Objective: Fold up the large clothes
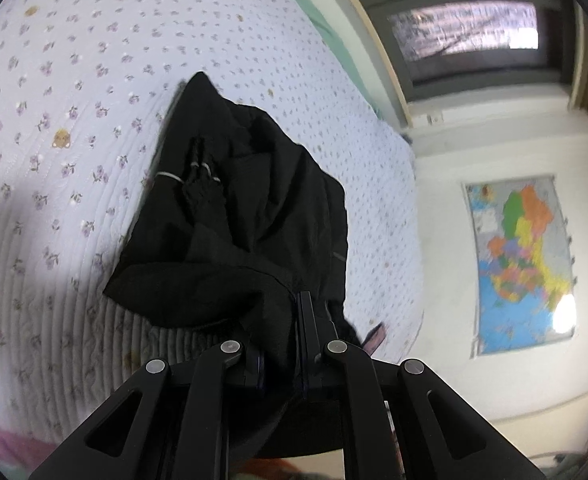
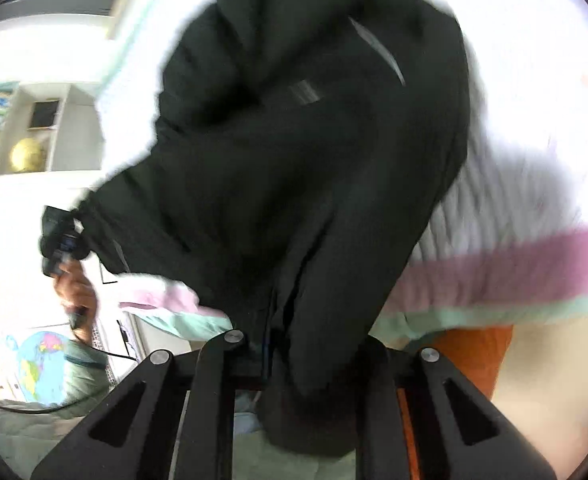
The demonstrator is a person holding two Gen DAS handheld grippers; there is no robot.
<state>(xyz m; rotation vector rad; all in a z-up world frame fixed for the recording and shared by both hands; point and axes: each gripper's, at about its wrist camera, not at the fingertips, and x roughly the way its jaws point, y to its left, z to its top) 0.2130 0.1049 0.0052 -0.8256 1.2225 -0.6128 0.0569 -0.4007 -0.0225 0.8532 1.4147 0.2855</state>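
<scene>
The quilted bed carries the far part of the black garment, whose near edge hangs lifted. The left gripper is clamped on that edge; the right gripper pinches it too. A clean fold probably needs both corners level, the cloth taut, and the drawstring tucked inside.

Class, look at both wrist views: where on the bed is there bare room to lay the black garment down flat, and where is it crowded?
Free: the white floral quilt left of and beyond the black garment, and a strip between the garment and the green-edged far side. Crowded: the near edge, where the left gripper and the right gripper both clamp bunched cloth.
</scene>
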